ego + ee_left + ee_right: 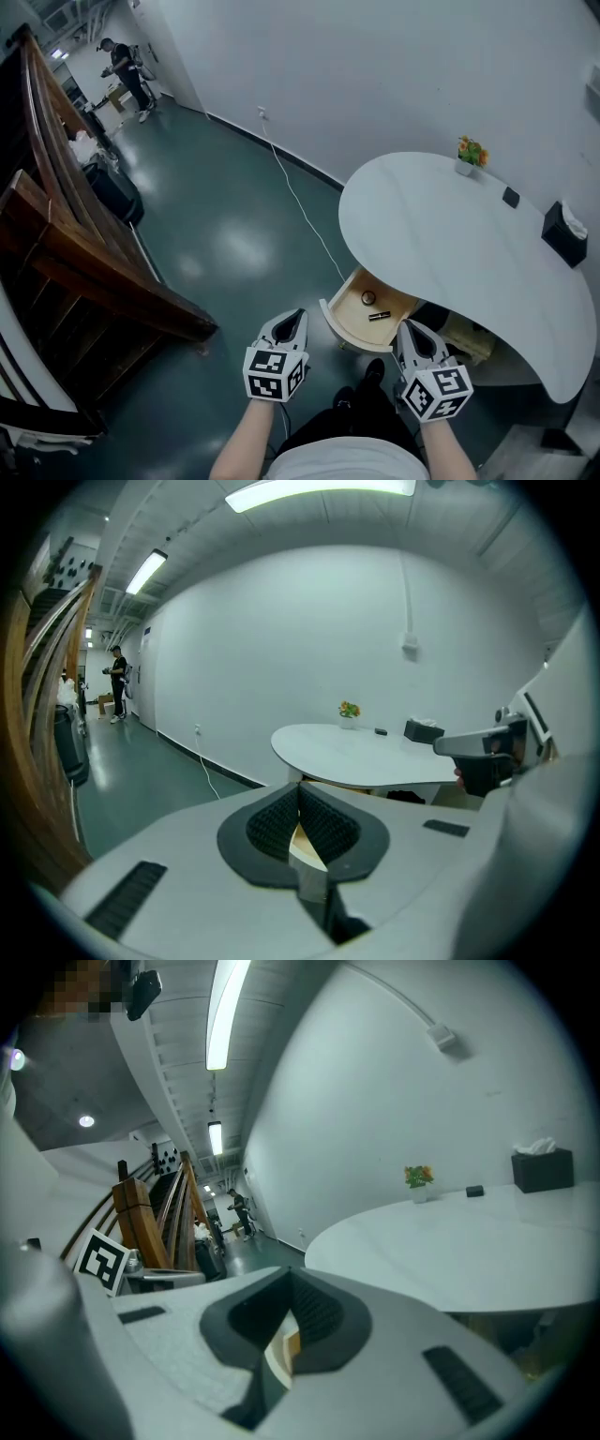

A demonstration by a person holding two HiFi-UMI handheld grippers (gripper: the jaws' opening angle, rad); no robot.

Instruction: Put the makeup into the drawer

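Drawer: the drawer (339,325) is seen pulled open beneath the edge of the white table (441,244), its pale wooden floor on show.
Drawer contents: a slim dark stick (380,317) is laid flat, with a small round pot (368,298) near it but not touching. Their kind cannot be told.
Handling: both are judged light, hard and smooth, so likely to slip or roll. The stick would be best taken across its middle, the pot across its sides.
Left gripper (293,320): pads are pressed together with nothing between, and it is held short of the drawer front.
Right gripper (410,330): pads are closed and empty, and it is held near the drawer's right side.
Table top: a tissue box (562,234), a potted flower (469,155) and a small dark flat thing (510,197) are left standing. Whether the last is makeup cannot be told.
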